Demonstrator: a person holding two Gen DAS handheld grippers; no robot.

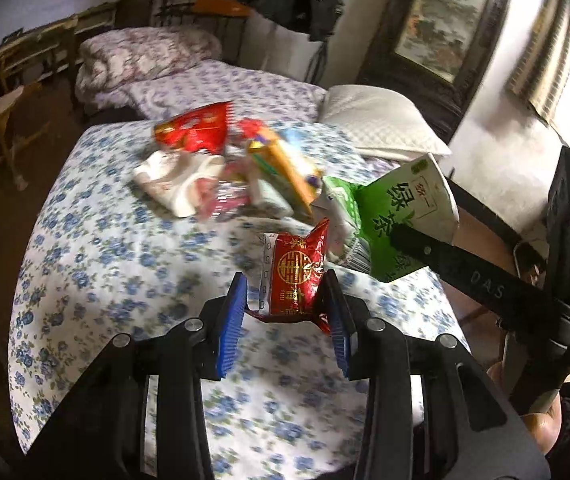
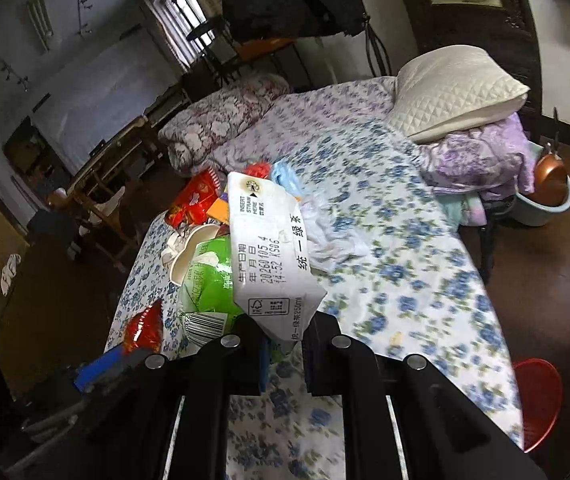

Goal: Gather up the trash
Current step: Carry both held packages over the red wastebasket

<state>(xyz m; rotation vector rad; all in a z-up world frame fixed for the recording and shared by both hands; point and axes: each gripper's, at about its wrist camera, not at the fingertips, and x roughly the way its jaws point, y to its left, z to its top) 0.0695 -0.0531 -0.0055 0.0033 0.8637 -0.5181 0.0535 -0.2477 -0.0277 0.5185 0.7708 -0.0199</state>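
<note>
My left gripper (image 1: 285, 316) is shut on a small red foil wrapper (image 1: 295, 276) with gold print, held just above the flowered bed sheet (image 1: 125, 260). My right gripper (image 2: 285, 354) is shut on a crushed green-and-white tea carton (image 2: 269, 252); in the left wrist view the carton (image 1: 401, 216) hangs at the right with a gripper finger across it. The red wrapper also shows in the right wrist view (image 2: 143, 326) at the lower left. A pile of trash lies further back on the bed: a red snack bag (image 1: 193, 128), an orange carton (image 1: 285, 168) and crumpled white paper (image 1: 177, 184).
A white quilted pillow (image 2: 453, 92) and folded quilts (image 2: 221, 120) lie at the far end of the bed. A red stool (image 2: 537, 400) and a blue basin (image 2: 545, 204) stand on the brown floor to the right. Wooden chairs (image 1: 1, 92) stand to the left.
</note>
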